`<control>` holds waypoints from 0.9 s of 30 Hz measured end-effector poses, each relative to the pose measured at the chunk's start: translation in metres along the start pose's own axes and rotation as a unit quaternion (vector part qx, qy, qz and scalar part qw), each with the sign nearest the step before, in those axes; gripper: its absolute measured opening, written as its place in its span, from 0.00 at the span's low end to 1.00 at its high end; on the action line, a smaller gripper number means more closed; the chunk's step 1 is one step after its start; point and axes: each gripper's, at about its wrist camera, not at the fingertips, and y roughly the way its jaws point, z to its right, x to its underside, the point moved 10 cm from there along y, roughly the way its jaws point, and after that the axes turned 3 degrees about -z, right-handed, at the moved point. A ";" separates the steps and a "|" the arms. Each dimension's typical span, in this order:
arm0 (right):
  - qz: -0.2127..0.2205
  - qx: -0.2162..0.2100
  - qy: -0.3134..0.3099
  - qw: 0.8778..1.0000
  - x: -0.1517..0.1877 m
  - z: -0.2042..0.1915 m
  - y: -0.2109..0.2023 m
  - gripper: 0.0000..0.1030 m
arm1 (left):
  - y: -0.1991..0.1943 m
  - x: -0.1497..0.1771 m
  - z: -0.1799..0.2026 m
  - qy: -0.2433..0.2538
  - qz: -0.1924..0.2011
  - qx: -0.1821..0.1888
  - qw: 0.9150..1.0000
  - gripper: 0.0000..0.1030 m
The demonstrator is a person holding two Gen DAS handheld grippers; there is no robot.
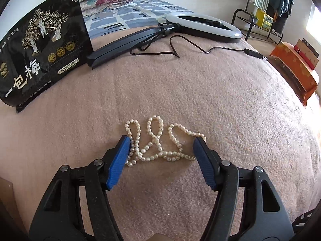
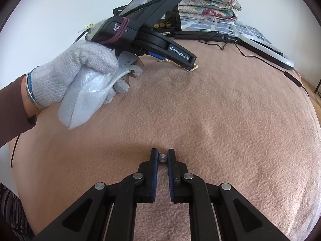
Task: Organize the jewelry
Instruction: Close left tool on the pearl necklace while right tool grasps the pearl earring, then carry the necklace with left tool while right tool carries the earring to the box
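because the tangled strand of small white irregular pearls (image 1: 158, 142) lies in a loose heap on the pink fleecy blanket covering the bed (image 1: 200, 92), the left tongs (image 1: 161, 146) are set low over it with their blue ribbed pads spread wide, one on each side of the heap, so that closing would gather several loops at once; they hold nothing as yet, though the left pad looks to be touching the outer beads. the right tongs (image 2: 162, 156), seen in the right wrist view, are drawn almost together on a small round silvery bead or stud (image 2: 162, 158), pinched near the tips just above the blanket; a tiny dark bit sits at its far left side, too small to identify. that narrow grip suits so small a piece, and i judge it is being kept apart from the pearls for sorting.

the pearl strand is folded into three upright loops on the far side and a knotted run across the near side, the beads uneven in shape and creamy with a slight sheen. in the right wrist view it shows only as a few pale beads under the left tongs' tip, on the far left of the blanket.

beyond the heap lie a black printed pouch with gold trees (image 1: 40, 50) at the far left and a white ring lamp with a black cord (image 1: 204, 27) at the far side
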 end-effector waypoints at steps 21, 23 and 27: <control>0.001 0.007 -0.005 1.000 0.002 -0.003 -0.001 0.21 | -0.004 0.005 0.007 -0.005 0.017 0.041 0.999 0.05; 0.001 0.010 -0.001 1.000 0.002 -0.001 -0.002 0.13 | -0.006 0.007 0.006 -0.010 0.017 0.047 0.999 0.05; 0.002 0.002 0.017 1.000 0.002 0.003 -0.003 0.06 | -0.014 0.013 0.006 -0.013 0.019 0.054 0.998 0.05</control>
